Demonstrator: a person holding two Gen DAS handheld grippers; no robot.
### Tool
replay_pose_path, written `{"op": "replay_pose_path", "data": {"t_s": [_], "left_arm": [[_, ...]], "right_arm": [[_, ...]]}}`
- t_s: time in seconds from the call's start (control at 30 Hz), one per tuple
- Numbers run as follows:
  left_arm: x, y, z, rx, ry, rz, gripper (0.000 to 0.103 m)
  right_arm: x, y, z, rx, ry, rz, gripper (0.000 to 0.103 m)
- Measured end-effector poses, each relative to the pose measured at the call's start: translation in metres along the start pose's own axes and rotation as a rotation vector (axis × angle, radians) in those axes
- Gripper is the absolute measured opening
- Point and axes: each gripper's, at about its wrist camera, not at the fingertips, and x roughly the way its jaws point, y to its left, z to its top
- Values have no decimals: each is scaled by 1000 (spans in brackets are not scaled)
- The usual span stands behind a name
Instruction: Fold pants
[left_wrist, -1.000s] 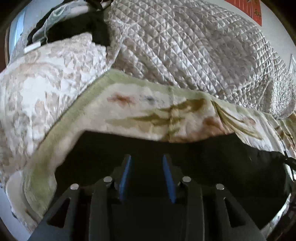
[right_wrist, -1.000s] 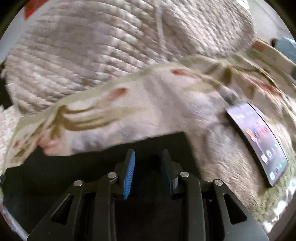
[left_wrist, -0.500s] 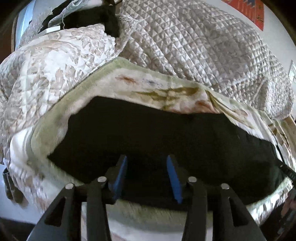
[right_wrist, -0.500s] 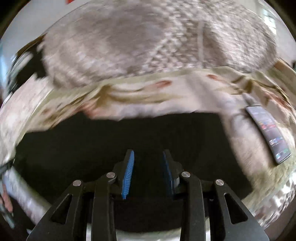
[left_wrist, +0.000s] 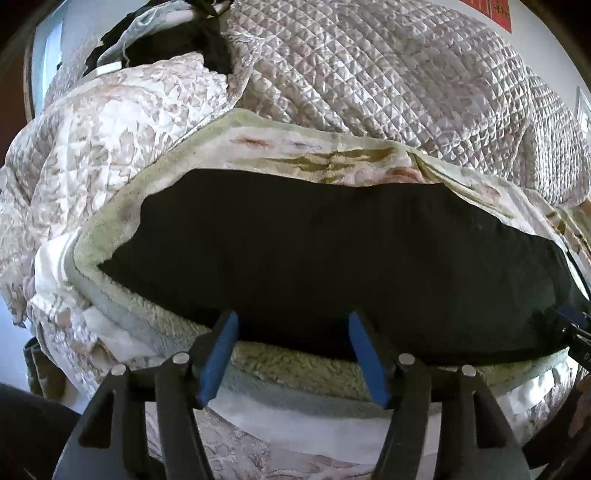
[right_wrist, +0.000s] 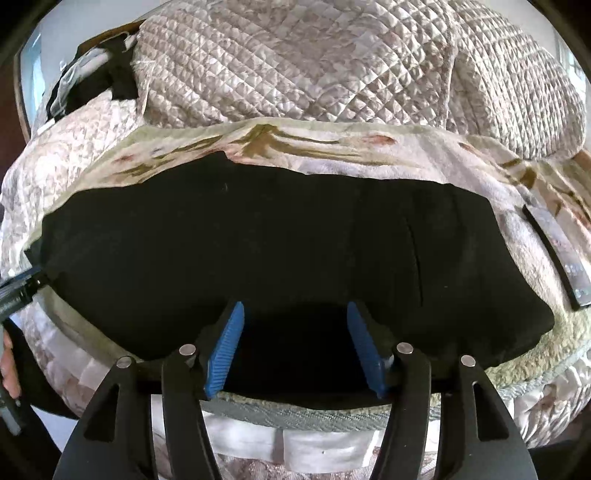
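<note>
The left gripper (left_wrist: 291, 350) is standing with its jaws apart; they have just been opening, and only the near edge of the pants (left_wrist: 332, 251) is lying between the blue pads (left_wrist: 218, 354), which are not pressing on it. The right gripper (right_wrist: 295, 343) is the same: its jaws have just been opening, the black cloth is passing between them, but nothing is being squeezed.

The pants are lying flat as one long black band on the blanket (left_wrist: 306, 373), close to its near edge. The phone (right_wrist: 557, 254) is resting on the blanket just beside the right end of the pants.

What could go wrong, in my judgement: the pants are sitting very near the blanket's edge, so a pull toward the person could be dragging them off the bed. The blanket is soft and fluffy, so a low pinch could be catching its pile together with the cloth and wrinkling the fold. A sweep at the right end could be pushing the phone.

The pants are looking matte, thin and limp, with one straight seam or slit near the right end. The blanket is fleecy at its border and printed with faded flowers further back. Behind the pants, the quilt (left_wrist: 388, 81) is shiny, stitched in small diamonds and piled into a round heap.
</note>
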Motion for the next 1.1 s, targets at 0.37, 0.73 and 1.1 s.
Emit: {"op": "replay_pose_path", "data": {"t_s": [0.37, 0.73, 1.1], "left_arm": [[-1, 113, 20, -359, -52, 224, 65], [-11, 118, 13, -400, -138, 135, 43], [15, 110, 19, -377, -57, 135, 20]], "right_arm": [[0, 1, 1, 0, 0, 6, 62], [1, 1, 2, -4, -2, 6, 66], [4, 3, 5, -4, -3, 10, 71]]}}
